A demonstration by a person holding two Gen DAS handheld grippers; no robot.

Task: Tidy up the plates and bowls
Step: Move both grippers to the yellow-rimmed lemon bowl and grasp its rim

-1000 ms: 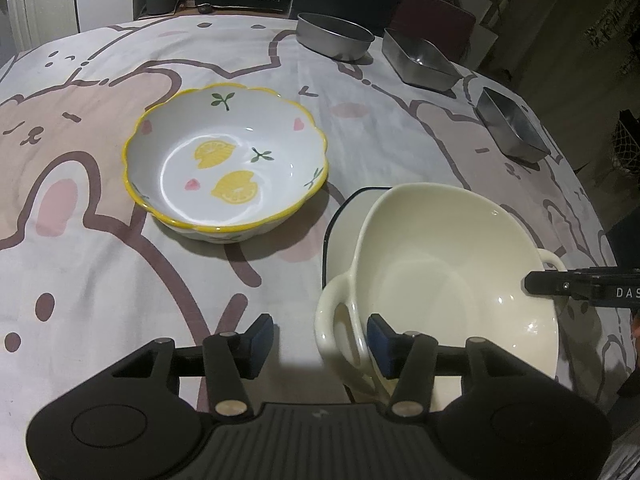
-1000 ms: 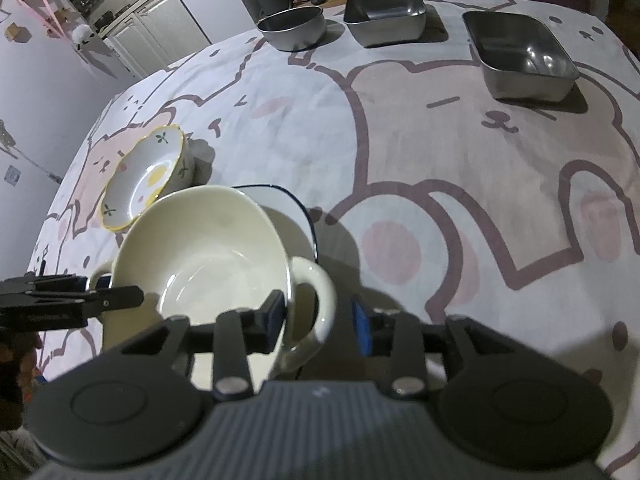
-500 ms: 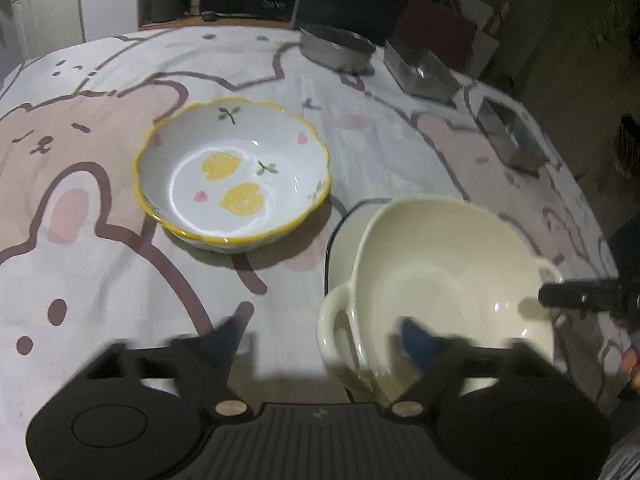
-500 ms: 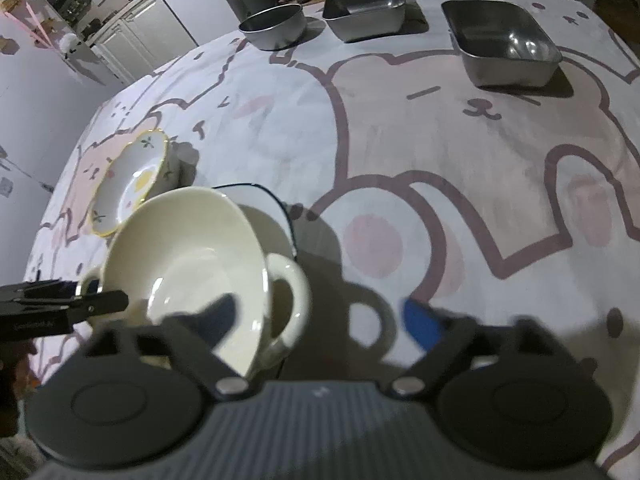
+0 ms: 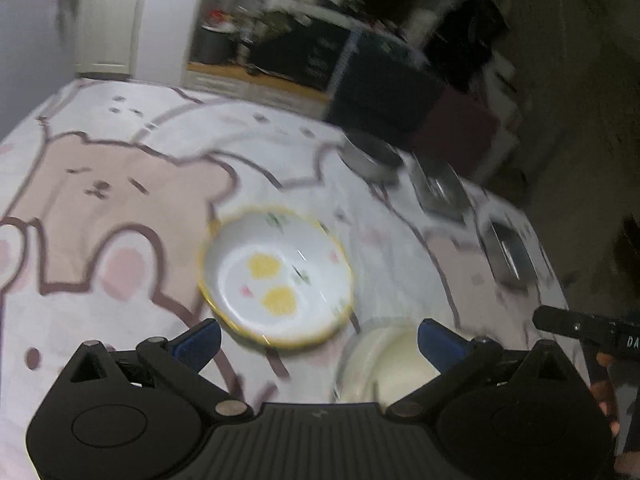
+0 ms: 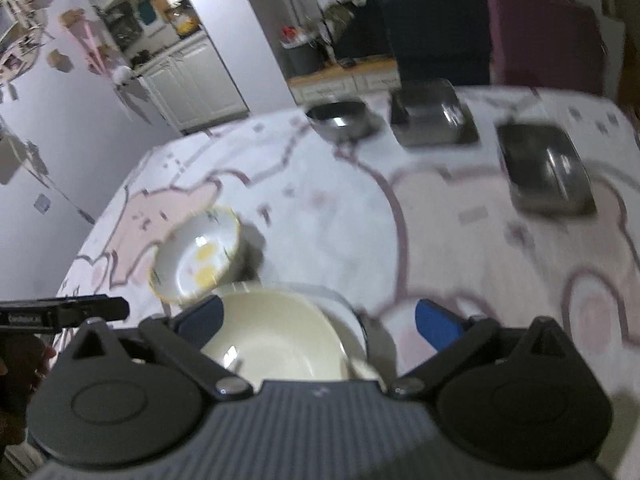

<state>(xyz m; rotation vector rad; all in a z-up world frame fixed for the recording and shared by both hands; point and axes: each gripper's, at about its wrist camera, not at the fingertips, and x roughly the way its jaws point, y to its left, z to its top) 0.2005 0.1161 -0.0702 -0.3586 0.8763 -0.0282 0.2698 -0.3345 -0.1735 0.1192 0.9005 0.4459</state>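
Hovering: left gripper (image 5: pixel 318 338) and right gripper (image 6: pixel 318 318) both spread wide, holding nothing. Cream bowl (image 6: pixel 276 344) sits on plate (image 6: pixel 352 312); lemon bowl (image 5: pixel 276 276) close, bump risk on regrasp.

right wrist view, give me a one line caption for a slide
Open right hand-held gripper above the cream bowl on its dark-rimmed plate, lemon bowl beside.

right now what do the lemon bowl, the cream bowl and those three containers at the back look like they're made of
Lemon bowl: looks like glazed ceramic, with a glossy white surface, printed lemons and a yellow rim.
Cream bowl: probably glazed ceramic or stoneware, with a thick wall and a shiny highlight inside.
Round pan, square container and rectangular container: likely stainless steel or aluminium, grey with bright reflections and thin walls, though blurred.
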